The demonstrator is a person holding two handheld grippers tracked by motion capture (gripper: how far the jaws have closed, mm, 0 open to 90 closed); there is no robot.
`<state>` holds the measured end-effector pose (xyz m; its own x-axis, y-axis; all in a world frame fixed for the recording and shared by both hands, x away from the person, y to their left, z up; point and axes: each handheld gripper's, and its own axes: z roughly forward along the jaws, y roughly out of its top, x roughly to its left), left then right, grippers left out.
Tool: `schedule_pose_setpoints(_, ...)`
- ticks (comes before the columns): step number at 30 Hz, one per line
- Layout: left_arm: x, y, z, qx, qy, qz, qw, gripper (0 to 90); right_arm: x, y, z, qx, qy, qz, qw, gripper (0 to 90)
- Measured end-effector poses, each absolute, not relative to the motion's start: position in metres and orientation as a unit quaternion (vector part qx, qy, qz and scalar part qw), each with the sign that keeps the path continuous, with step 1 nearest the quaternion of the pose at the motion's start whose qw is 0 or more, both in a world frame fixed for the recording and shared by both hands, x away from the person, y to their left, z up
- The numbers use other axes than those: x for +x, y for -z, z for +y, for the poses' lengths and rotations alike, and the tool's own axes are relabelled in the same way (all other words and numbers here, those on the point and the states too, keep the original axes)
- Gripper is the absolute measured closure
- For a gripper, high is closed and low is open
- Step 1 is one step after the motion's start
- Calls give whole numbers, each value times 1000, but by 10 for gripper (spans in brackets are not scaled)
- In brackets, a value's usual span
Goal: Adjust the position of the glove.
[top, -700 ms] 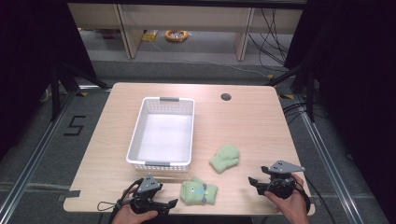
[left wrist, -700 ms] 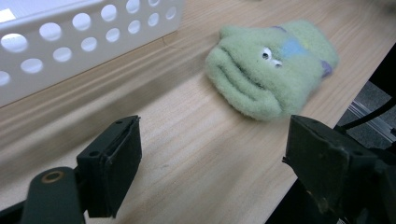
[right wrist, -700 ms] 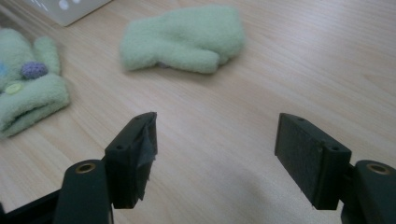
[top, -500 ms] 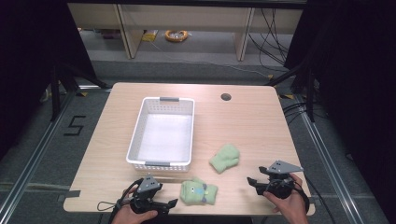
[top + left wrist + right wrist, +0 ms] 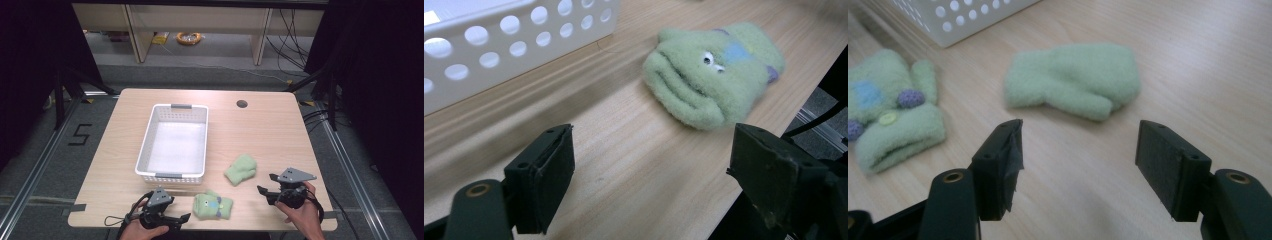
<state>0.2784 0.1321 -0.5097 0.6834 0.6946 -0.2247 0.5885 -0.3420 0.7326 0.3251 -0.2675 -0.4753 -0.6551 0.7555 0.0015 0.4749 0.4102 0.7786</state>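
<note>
Risk ahead: left gripper (image 5: 172,220), jaws wide and empty, could shove the decorated mitten (image 5: 213,206) off the near edge instead of pinching it. Right gripper (image 5: 267,192), also open and empty, aimed at the plain mitten (image 5: 240,169), right of the basket (image 5: 150,145). Against the earlier frame: right gripper edged slightly left; mittens unmoved.

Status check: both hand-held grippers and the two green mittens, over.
Left hand-held gripper open, facing decorated mitten. Right hand-held gripper open, facing plain mitten. Both mittens flat on table, outside white basket. Nothing in the way.
</note>
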Motion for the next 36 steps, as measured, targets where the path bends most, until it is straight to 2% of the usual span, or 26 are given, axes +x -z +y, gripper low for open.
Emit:
schedule_pose_setpoints(9,279,509,131,813,-70,391,426,176,347,466,-245,335,-397,836,178,471)
schedule_pose_setpoints(17,280,509,133,819,-80,387,417,176,365,466,-230,327,-381,846,181,511)
schedule_pose_setpoints(20,278,510,130,810,-71,392,430,176,372,468,-226,327,-375,849,179,532)
schedule_pose_setpoints(24,279,509,133,818,-67,391,418,176,383,470,-221,315,-365,857,183,566)
schedule_pose_setpoints(30,278,510,130,811,-71,392,429,176,399,475,-215,313,-361,863,165,610)
schedule_pose_setpoints(31,279,508,134,826,-70,382,410,176,400,475,-214,327,-356,862,155,617)
schedule_pose_setpoints(36,279,509,133,821,-67,386,416,175,409,480,-210,328,-349,864,154,633)
